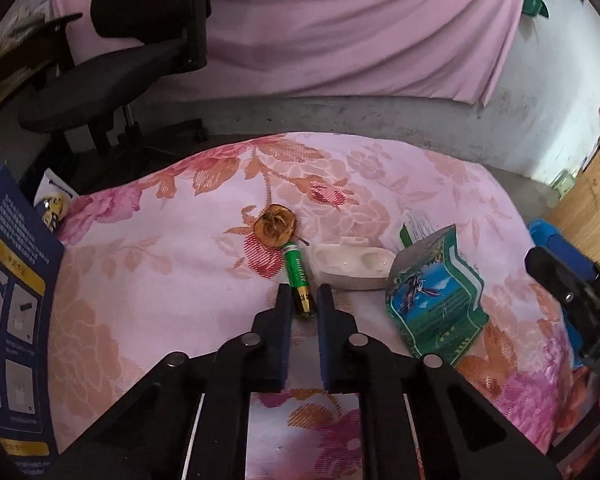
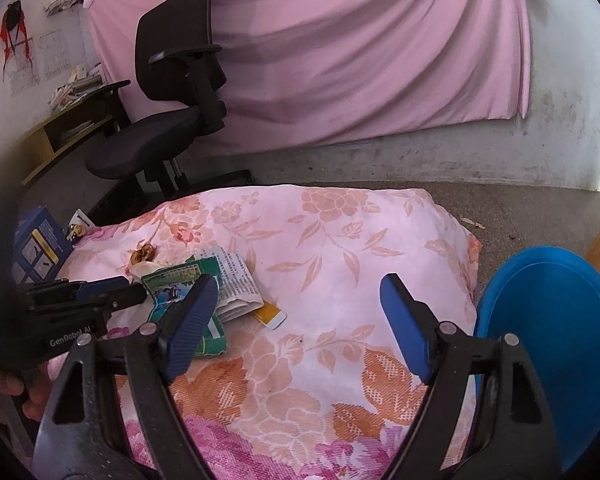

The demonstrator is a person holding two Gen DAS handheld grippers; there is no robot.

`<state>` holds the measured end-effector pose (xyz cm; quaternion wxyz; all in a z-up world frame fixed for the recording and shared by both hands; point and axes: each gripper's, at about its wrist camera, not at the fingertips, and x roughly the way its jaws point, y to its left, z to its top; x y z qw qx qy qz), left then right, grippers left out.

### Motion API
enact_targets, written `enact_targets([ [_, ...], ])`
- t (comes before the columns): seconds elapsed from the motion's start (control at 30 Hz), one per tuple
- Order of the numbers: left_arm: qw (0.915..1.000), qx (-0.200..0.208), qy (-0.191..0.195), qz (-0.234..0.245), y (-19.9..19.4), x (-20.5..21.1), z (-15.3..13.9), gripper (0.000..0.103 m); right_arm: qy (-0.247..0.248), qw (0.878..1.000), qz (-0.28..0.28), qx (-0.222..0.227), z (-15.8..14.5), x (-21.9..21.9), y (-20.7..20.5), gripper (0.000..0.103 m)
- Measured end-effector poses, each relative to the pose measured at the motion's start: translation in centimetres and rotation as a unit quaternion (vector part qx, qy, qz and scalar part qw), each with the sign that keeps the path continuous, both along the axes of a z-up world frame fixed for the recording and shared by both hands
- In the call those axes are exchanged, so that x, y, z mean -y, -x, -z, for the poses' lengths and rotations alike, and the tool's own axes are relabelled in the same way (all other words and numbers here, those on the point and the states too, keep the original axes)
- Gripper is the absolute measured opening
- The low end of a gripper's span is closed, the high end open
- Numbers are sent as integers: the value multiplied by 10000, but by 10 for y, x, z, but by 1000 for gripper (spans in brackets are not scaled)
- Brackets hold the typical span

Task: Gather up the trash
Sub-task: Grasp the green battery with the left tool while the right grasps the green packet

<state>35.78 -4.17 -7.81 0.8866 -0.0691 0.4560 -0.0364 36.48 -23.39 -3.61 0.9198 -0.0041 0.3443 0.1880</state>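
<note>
My left gripper point(image 1: 304, 300) has its pads narrowed around the gold end of the green battery point(image 1: 299, 280), which lies on the floral cloth point(image 1: 160, 280); they look just about on it, but I cannot tell whether they truly bite yet. My right gripper point(image 2: 300, 312) hangs spread wide and empty above the cloth, next to the blue bin point(image 2: 560, 340).

The battery is round and slick, and I have only its tip. If I lift now, I judge it may pivot, squirt forward and roll toward the dried fruit slice point(image 1: 275, 230) touching its far end. The soft cloth gives underfoot, so pressing down could snag fabric between the pads.

Just to the right sit the white plastic tray point(image 1: 354, 266) and the green snack packet point(image 1: 434, 300); a careless swing right would knock them. On the left stands the blue box point(image 1: 12, 320) at the cloth's edge, well apart. The bin waits past the right edge, so my carry must rise first, clear the packet and my own right gripper, then cross. The printed paper packet point(image 2: 236, 280) and yellow wrapper point(image 2: 269, 316) remain near the cloth's middle
</note>
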Motion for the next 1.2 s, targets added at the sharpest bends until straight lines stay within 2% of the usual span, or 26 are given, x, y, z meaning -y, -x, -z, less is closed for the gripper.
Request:
enact_targets([
  [0.2,10000,45,-21,39,16,-7,-4,7,-24,9998,-166,-91,1,-4,0,103],
  [0.3,10000,77,16,12,30,-15,-6,7,-278,9972,-559,-410,6,-10,-2,103],
  [0.53,9969,-8,761,-178,59,-44,-12,7,-511,9897,-1017,-864,13,-28,2,103],
  [0.73,9975,30,689,-180,67,-40,-16,7,51,9862,-1337,-976,20,-61,9,103],
  [0.93,9979,16,626,-142,69,-41,-16,7,786,9812,-1386,-1089,33,-86,11,103],
  [1.03,9985,13,543,-119,68,-40,-16,7,704,9819,-1358,-1120,34,-81,9,103],
  [1.13,9985,24,525,-122,69,-39,-17,7,596,9841,-1245,-1120,32,-74,6,94],
  [1.2,9981,60,596,-158,71,-41,-17,7,540,9842,-1243,-1143,32,-73,5,93],
])
